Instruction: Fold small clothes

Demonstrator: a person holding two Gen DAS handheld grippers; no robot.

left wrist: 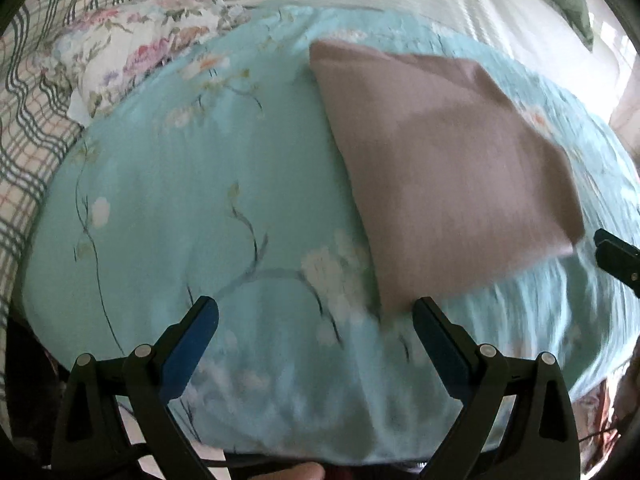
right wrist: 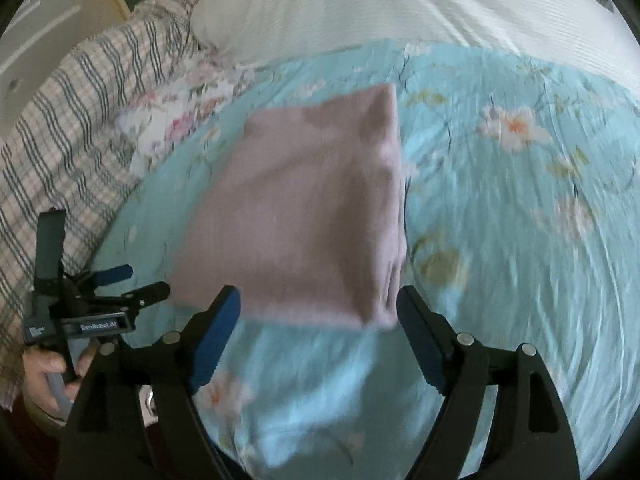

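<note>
A folded mauve-pink garment (left wrist: 444,168) lies flat on the turquoise floral quilt (left wrist: 192,200). In the left wrist view it is up and to the right of my left gripper (left wrist: 316,312), which is open with only quilt between its fingers. The right wrist view shows the same garment (right wrist: 304,208) just beyond my right gripper (right wrist: 318,304). That gripper is open, its pads clear of the cloth, the near folded edge lying between the fingertips. My left gripper (right wrist: 140,282) also shows at the left of the right wrist view, held by a hand (right wrist: 44,376).
A plaid blanket (right wrist: 60,140) and a floral pillow (left wrist: 132,52) lie to the left of the quilt (right wrist: 520,240). White striped bedding (right wrist: 400,4) runs along the far side. A finger of the right gripper (left wrist: 616,256) pokes in at the right edge of the left wrist view.
</note>
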